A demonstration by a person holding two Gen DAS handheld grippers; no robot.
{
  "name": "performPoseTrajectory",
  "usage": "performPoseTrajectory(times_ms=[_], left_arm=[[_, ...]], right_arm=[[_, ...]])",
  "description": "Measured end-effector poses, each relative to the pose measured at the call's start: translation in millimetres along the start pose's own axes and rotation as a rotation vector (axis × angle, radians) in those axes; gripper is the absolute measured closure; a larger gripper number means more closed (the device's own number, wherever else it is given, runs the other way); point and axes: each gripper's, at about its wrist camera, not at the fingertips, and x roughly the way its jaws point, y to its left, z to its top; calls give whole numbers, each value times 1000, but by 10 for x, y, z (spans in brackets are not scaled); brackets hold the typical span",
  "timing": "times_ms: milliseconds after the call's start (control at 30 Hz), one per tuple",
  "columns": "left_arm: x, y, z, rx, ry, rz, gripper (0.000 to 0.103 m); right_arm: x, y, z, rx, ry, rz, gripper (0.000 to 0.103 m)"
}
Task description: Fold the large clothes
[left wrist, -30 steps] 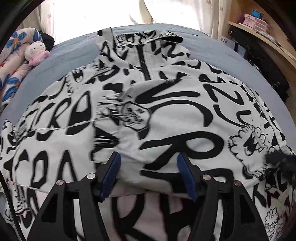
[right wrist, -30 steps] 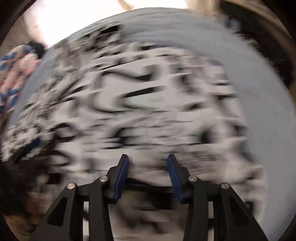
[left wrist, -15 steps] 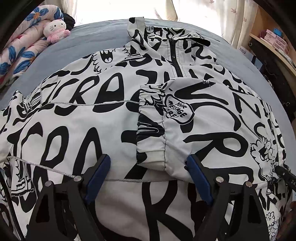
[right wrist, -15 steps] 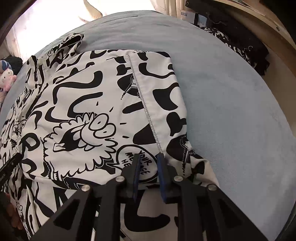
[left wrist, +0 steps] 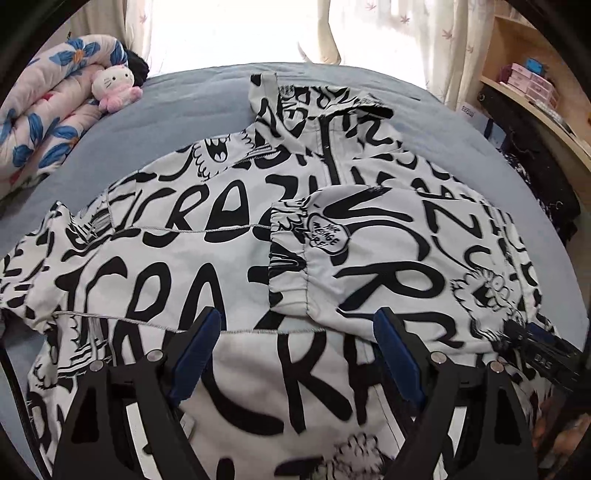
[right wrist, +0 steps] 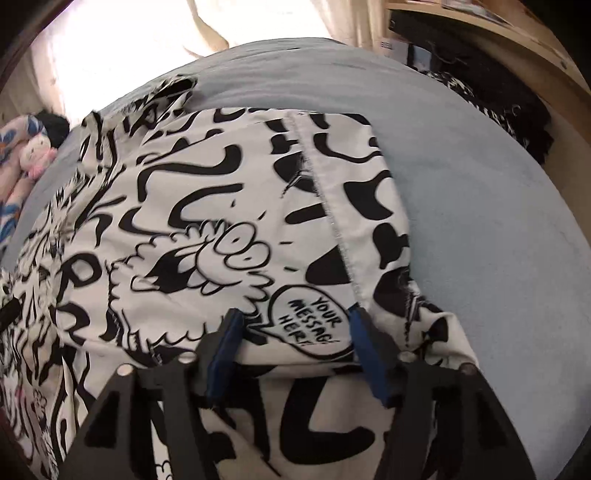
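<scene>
A blue-grey bed [left wrist: 192, 110] fills both views, and a white jacket [left wrist: 229, 266] covered in black graffiti lettering lies spread flat across it, its long axis running away from the cameras with the collar [left wrist: 317, 99] at the far end near the curtained window [left wrist: 229, 33] and the hem nearest the grippers. The big letters are hard to read as whole words; strokes like "CRA" and "R" show in the left wrist view. A speech bubble [right wrist: 314, 321] in the right wrist view reads "YOUR MESSAGE HERE!", beside a cartoon creature with bulging eyes. One sleeve [left wrist: 369, 258] is folded across the chest, its gathered cuff [left wrist: 288, 266] near the black zip. The jacket's right edge lies well inside the mattress, with bare blue sheet beyond it; to the left the fabric bunches near the bed's side. A rolled floral quilt [left wrist: 40, 110] and a pink-and-white plush cat [left wrist: 114, 88] sit at the far left corner, wooden shelves [left wrist: 535, 85] at the right. The left gripper [left wrist: 299, 350] stands wide open above the cloth, gripping nothing. The right gripper [right wrist: 293, 347] has just been opening; its blue pads straddle the speech bubble without pinching the fabric.
</scene>
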Motion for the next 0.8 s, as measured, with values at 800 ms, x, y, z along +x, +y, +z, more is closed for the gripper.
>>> performPoseTrajectory(times_ms=[800], left_arm=[[-1541,1267,-545,-107,-88,65,19]], right_arm=[[-1415,1590,-498,-200,-37,212,33]])
